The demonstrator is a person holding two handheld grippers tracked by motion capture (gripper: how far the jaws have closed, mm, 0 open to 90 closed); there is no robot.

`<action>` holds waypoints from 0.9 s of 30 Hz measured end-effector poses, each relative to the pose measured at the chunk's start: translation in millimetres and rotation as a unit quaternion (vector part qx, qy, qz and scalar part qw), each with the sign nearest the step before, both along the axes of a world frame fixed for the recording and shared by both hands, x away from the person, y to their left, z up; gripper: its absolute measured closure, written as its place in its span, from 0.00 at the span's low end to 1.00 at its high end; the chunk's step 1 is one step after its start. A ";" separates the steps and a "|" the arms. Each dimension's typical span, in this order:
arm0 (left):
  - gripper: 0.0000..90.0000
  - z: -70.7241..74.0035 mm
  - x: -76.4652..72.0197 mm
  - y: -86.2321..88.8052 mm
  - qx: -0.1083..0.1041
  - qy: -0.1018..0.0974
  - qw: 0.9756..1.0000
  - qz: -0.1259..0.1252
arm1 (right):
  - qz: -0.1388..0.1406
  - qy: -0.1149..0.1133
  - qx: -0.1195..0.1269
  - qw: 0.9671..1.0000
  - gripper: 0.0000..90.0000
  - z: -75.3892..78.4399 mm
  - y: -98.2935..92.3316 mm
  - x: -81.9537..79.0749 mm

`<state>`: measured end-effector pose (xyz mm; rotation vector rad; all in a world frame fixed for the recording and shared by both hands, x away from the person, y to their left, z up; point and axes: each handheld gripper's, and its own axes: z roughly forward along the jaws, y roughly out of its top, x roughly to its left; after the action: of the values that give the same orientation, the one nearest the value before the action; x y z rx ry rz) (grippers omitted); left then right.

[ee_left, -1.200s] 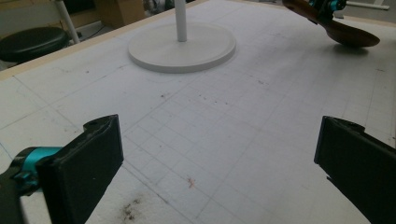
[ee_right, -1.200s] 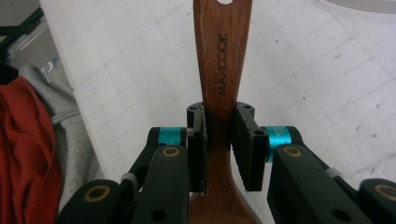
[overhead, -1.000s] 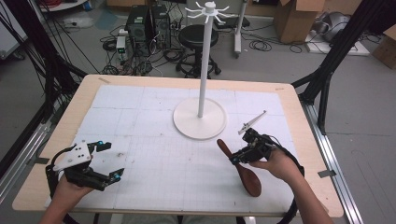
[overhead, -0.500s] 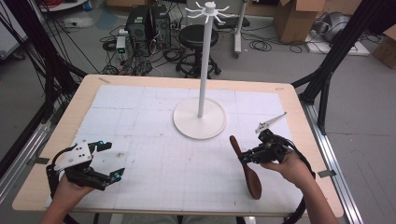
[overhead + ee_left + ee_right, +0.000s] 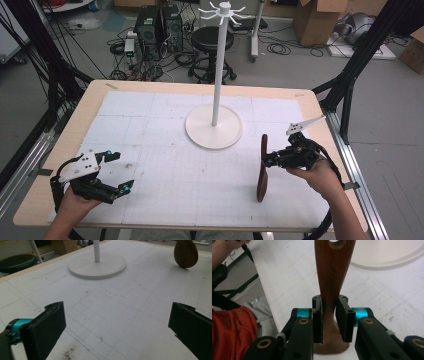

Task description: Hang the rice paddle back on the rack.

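A: Cluttered lab floor behind, cables and a stool, and in front of you the wooden table (image 5: 60,165) under its white gridded mat (image 5: 165,150). The white hanging stand (image 5: 215,127) sits mid-table, pegs fanned out at its top.

B: And your right gripper (image 5: 269,160) has the wooden spoon (image 5: 261,170)! Jaws clamped tight on the narrow part of its handle, as the right gripper view (image 5: 329,317) shows plainly, with the hanging hole (image 5: 336,243) at the far end.

A: Spoon stands near upright, right of the stand's base, bowl down by the mat. Whether it touches, I cannot tell.

B: So this reads as the carry step: picked up, not yet hung. Next you'd need to lift well higher and line that hole up with a peg.

A: Your right hand comes in from the side, wrist level, gripper pointing left across the table.

B: Left gripper (image 5: 116,172) rests low at the near left corner, jaws spread wide, holding nothing.
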<state>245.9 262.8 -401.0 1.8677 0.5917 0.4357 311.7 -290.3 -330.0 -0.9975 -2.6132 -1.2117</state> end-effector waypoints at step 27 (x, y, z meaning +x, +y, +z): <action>0.02 0.4 -0.5 0.1 -0.001 -0.001 1.000 0.000 | -0.016 -0.034 0.044 0.998 0.86 32.6 3.1 9.1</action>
<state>245.5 262.8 -400.6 1.8663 0.5904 0.4364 320.8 -287.2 -297.3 -1.0027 -2.5790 -1.3785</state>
